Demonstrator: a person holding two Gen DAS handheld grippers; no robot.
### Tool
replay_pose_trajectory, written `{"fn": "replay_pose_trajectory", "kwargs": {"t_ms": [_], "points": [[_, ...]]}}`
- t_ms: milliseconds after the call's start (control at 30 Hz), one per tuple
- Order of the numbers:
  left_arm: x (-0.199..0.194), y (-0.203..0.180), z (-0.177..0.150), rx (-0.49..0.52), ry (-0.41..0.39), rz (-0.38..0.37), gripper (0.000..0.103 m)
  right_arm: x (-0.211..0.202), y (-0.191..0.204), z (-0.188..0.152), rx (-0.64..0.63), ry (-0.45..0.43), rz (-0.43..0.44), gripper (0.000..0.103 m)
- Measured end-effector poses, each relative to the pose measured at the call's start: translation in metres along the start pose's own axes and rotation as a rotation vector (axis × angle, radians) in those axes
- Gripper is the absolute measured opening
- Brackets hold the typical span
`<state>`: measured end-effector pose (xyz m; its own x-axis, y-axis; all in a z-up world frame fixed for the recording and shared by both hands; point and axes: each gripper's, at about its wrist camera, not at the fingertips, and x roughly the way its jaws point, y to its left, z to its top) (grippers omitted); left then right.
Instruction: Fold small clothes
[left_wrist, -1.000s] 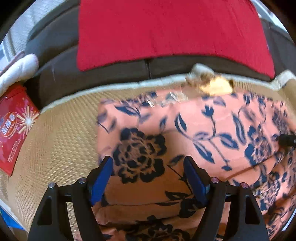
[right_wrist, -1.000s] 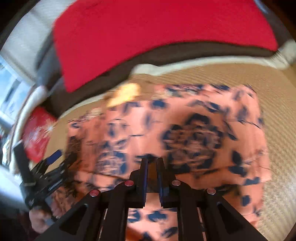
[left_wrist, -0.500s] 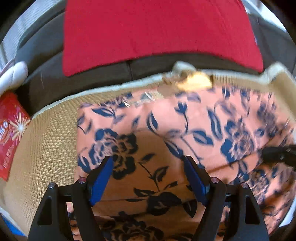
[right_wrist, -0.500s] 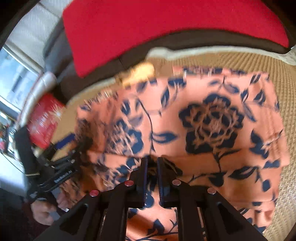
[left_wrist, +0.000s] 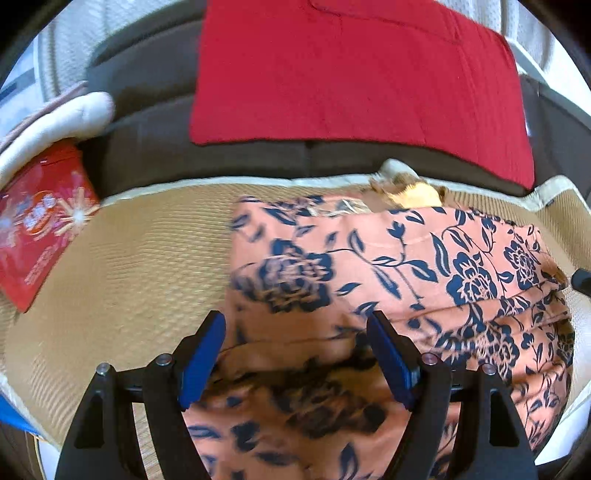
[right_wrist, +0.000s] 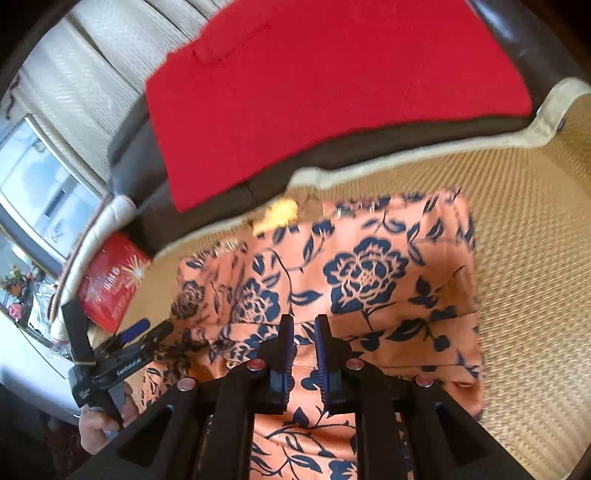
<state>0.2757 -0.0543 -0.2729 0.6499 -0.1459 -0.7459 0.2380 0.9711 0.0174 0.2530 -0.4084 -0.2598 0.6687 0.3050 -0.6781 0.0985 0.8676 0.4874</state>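
Left wrist view: the left gripper (left_wrist: 295, 354) hung wide open and empty above the floral garment (left_wrist: 388, 266), folded on a woven mat (left_wrist: 129, 266) before a sofa's red cushion (left_wrist: 351, 70).

Right wrist view: the right gripper (right_wrist: 303, 341), its jaws just opening to a narrow gap, held nothing over the same cloth (right_wrist: 369, 273). Thin, limp and probably slippery, it seemed best pinched at a hem or corner.
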Motion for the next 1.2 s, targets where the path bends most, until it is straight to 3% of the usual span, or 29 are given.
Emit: {"fn": "replay_pose_trajectory", "kwargs": {"t_ms": [33,67,100,133,333,533,667,800,1000,1133,1200], "points": [[-0.006,0.006,-0.004,-0.002,-0.015,0.014,0.081,-0.009,0.001,-0.003,-0.001,-0.024,0.011,0.026],[-0.005,0.012,-0.006,-0.002,-0.025,0.024,0.082,-0.012,0.003,-0.006,0.002,-0.038,0.021,0.041],[-0.011,0.019,-0.012,0.0,-0.039,0.041,0.082,-0.02,0.002,-0.014,0.011,-0.056,0.036,0.056],[-0.017,0.025,-0.017,0.001,-0.047,0.055,0.083,-0.025,0.002,-0.02,0.02,-0.068,0.041,0.081],[-0.048,0.071,-0.073,-0.065,-0.009,0.077,0.083,-0.051,-0.004,-0.067,0.011,-0.048,0.021,0.082],[-0.06,0.1,-0.137,-0.093,0.083,0.062,0.083,-0.061,-0.022,-0.124,0.049,0.059,0.005,0.082],[-0.046,0.108,-0.174,-0.104,0.193,0.037,0.083,-0.057,-0.036,-0.163,0.076,0.167,-0.023,0.082],[-0.028,0.119,-0.191,-0.148,0.276,-0.02,0.083,-0.049,-0.055,-0.189,0.093,0.261,-0.096,0.082],[0.002,0.113,-0.207,-0.108,0.38,-0.061,0.083,-0.012,-0.086,-0.218,0.146,0.425,-0.144,0.082],[0.013,0.104,-0.205,-0.078,0.392,-0.079,0.083,0.022,-0.088,-0.232,0.13,0.5,-0.168,0.082],[0.015,0.104,-0.202,-0.089,0.373,-0.106,0.083,0.033,-0.085,-0.237,0.132,0.495,-0.19,0.082]]}}
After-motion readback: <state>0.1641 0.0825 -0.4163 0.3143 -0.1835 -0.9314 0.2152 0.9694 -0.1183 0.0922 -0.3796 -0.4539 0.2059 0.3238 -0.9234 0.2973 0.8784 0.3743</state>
